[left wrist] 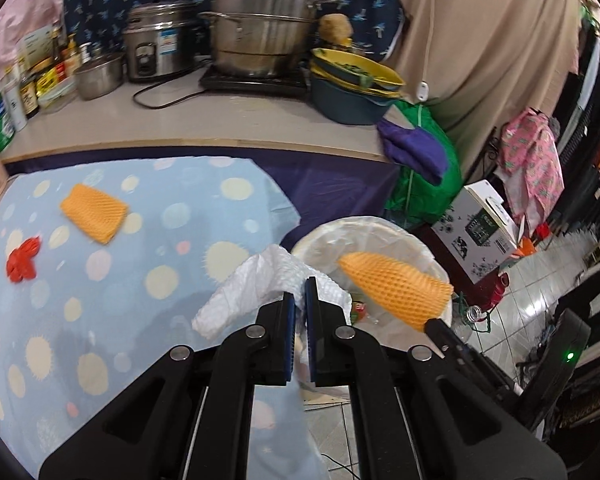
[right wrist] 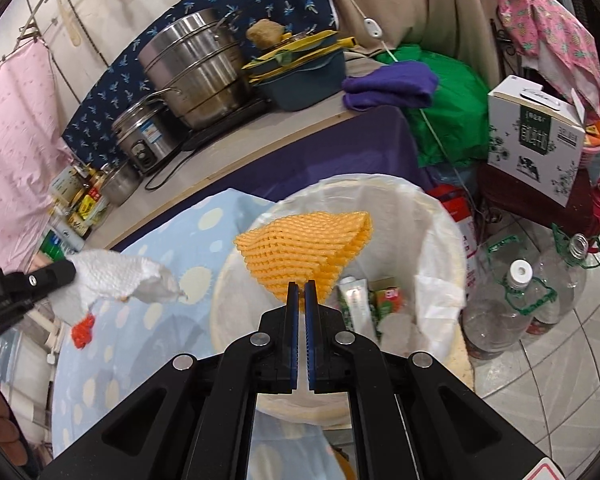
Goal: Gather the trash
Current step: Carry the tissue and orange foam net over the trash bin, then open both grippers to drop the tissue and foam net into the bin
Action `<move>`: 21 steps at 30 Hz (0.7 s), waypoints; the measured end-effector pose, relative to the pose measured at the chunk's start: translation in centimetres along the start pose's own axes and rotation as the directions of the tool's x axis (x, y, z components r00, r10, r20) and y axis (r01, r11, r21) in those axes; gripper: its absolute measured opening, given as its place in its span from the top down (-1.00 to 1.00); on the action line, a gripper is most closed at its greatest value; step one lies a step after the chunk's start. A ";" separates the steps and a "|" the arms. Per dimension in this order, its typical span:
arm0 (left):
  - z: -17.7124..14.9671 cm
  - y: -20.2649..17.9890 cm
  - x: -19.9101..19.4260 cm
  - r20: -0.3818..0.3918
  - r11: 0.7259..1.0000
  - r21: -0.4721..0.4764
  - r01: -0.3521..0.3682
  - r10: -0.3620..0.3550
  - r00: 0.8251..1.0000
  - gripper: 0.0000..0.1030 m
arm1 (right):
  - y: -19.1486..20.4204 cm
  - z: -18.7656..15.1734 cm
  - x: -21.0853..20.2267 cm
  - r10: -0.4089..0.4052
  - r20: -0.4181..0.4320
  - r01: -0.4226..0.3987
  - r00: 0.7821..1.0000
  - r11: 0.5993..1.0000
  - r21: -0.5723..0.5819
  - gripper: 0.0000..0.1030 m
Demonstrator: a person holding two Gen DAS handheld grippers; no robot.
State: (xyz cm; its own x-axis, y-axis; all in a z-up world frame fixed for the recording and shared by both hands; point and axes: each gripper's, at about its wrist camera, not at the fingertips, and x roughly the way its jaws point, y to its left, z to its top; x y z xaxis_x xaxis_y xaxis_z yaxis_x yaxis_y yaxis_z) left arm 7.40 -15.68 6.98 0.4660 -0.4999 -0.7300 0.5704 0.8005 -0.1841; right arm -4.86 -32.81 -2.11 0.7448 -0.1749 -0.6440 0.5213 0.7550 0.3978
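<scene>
My left gripper (left wrist: 300, 292) is shut on a white foam wrap (left wrist: 260, 284) and holds it above the edge of the spotted blue cloth (left wrist: 100, 300), beside the bin. The wrap also shows in the right wrist view (right wrist: 120, 276). My right gripper (right wrist: 301, 292) is shut on an orange foam net (right wrist: 304, 248) and holds it over the white-lined trash bin (right wrist: 440, 240). That net shows in the left wrist view (left wrist: 396, 284) over the bin (left wrist: 380, 232). A second orange foam net (left wrist: 94, 212) and a red scrap (left wrist: 23, 260) lie on the cloth.
The bin holds a tube (right wrist: 354, 300) and a small carton (right wrist: 388, 298). Empty plastic bottles (right wrist: 516, 304) stand on the floor to the bin's right. A counter (left wrist: 220, 120) behind carries steel pots, bowls and jars. A white box (right wrist: 536, 140) stands at the right.
</scene>
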 end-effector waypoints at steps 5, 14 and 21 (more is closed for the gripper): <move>0.0 -2.8 1.4 -0.026 0.999 0.037 0.030 -0.029 0.999 0.91 | -1.4 -0.2 0.3 -0.016 -0.004 0.016 1.000 0.999 0.030 0.93; -0.7 -4.2 3.7 -0.070 0.998 0.052 0.033 -0.030 0.997 0.90 | -2.2 -0.7 0.4 -0.021 -0.018 0.022 1.000 0.998 0.055 0.88; -0.8 -4.1 3.7 -0.057 0.999 0.043 -0.003 0.005 0.998 0.13 | -2.3 -0.5 0.2 -0.020 -0.009 0.020 1.000 0.997 0.075 0.76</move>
State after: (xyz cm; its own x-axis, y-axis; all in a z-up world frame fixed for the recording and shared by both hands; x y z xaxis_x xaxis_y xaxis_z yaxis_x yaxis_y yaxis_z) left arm 6.23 -20.52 4.50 0.4299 -0.4761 -0.7671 0.5977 0.7869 -0.1534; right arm -6.06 -34.26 -3.48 0.7305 -0.1840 -0.6576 0.5661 0.7019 0.4324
